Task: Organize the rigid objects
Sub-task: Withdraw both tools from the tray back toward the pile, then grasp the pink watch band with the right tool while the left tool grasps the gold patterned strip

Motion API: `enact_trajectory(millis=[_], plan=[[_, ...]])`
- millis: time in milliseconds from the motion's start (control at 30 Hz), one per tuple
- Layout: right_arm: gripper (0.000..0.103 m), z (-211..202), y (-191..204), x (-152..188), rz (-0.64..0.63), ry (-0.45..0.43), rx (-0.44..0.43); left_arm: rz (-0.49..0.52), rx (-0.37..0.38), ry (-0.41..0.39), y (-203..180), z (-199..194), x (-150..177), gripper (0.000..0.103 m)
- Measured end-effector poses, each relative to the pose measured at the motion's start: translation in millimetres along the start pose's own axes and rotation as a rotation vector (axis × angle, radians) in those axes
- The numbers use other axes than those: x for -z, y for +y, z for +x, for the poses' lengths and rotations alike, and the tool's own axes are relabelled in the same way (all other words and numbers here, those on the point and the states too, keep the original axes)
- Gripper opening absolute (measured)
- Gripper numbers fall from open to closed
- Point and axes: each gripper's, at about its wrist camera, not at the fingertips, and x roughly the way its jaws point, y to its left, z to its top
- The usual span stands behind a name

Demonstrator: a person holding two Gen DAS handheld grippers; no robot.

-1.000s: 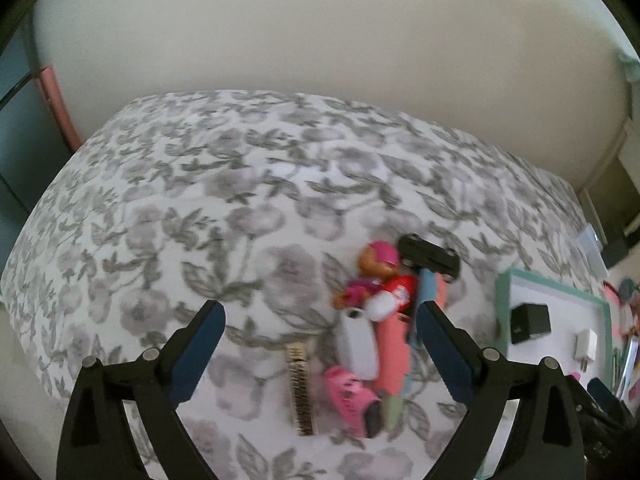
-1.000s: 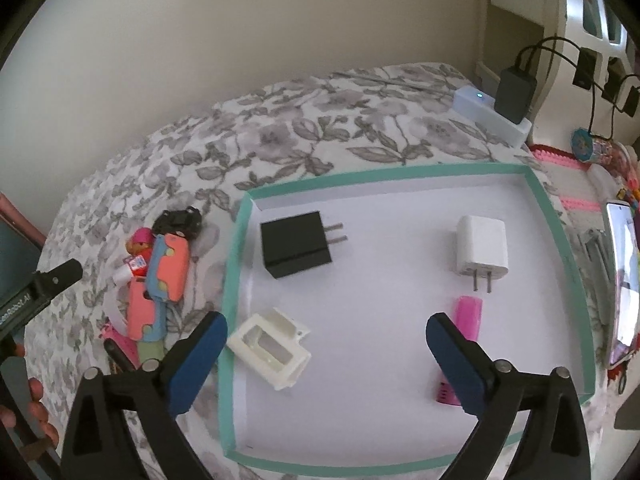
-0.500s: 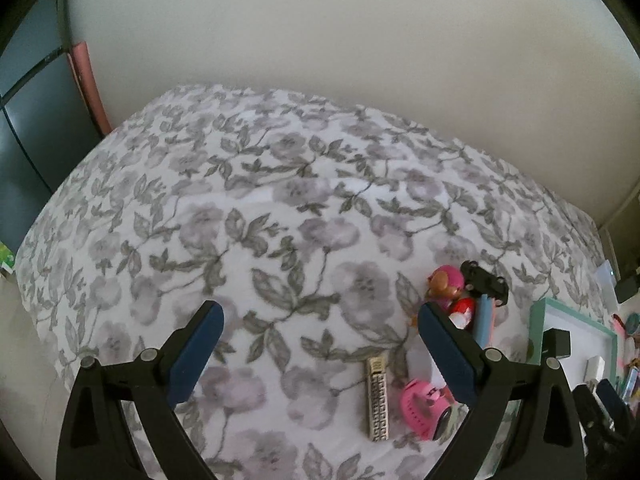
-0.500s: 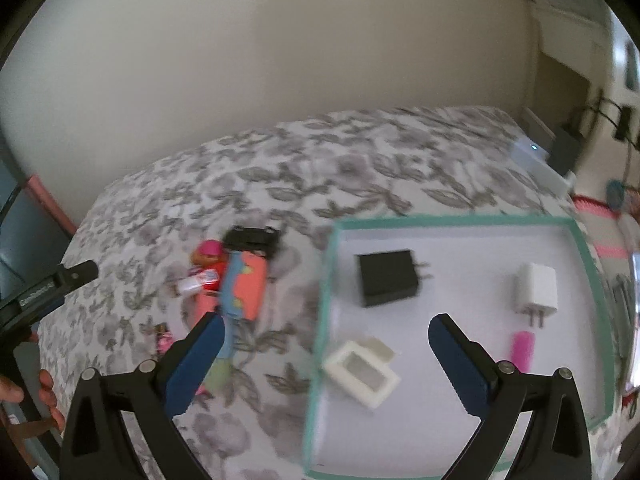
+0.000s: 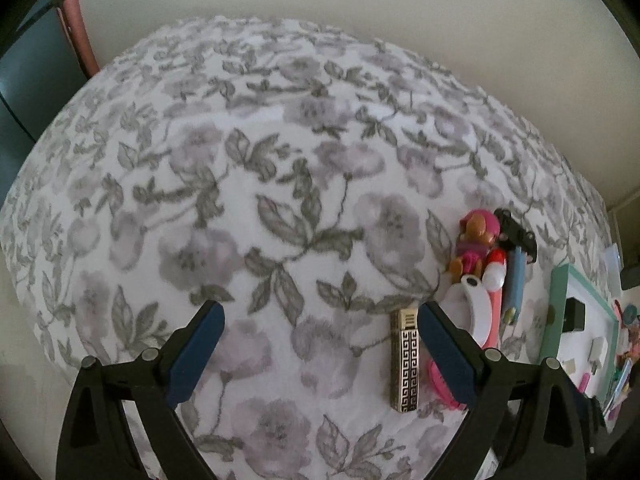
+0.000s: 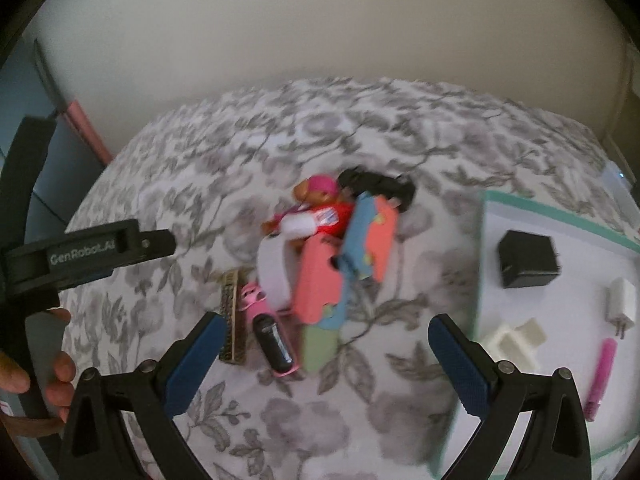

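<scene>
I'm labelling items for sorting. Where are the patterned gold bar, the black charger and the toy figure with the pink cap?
patterned gold bar (image 5: 405, 364), left wrist view, middle of its patterned face
black charger (image 6: 527, 261), right wrist view, front face
toy figure (image 6: 320, 190), right wrist view, pink cap

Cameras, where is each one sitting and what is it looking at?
Left wrist: sits on the left gripper, looks forward across the flowery bedspread; its open blue fingers show, the patterned gold bar by one.
Right wrist: sits on the right gripper, looks down at the toy pile and teal-rimmed tray; its open fingers, the other gripper and the person's hand show.
Both see the pink-hatted figure, gold bar and tray.
</scene>
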Motion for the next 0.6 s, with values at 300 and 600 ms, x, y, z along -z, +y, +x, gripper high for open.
enact_trajectory(millis=[300, 600], plan=[[0.095, 28.5, 14.8, 7.3, -0.033, 0.060, 0.014, 0.030, 0.026, 0.069, -8.3, 18.2, 8.6, 0.093], [0.073, 35.0, 14.9, 7.2, -0.022, 0.061, 0.029, 0.076, 0.052, 0.107, -21.3, 28.4, 13.2, 0.088]])
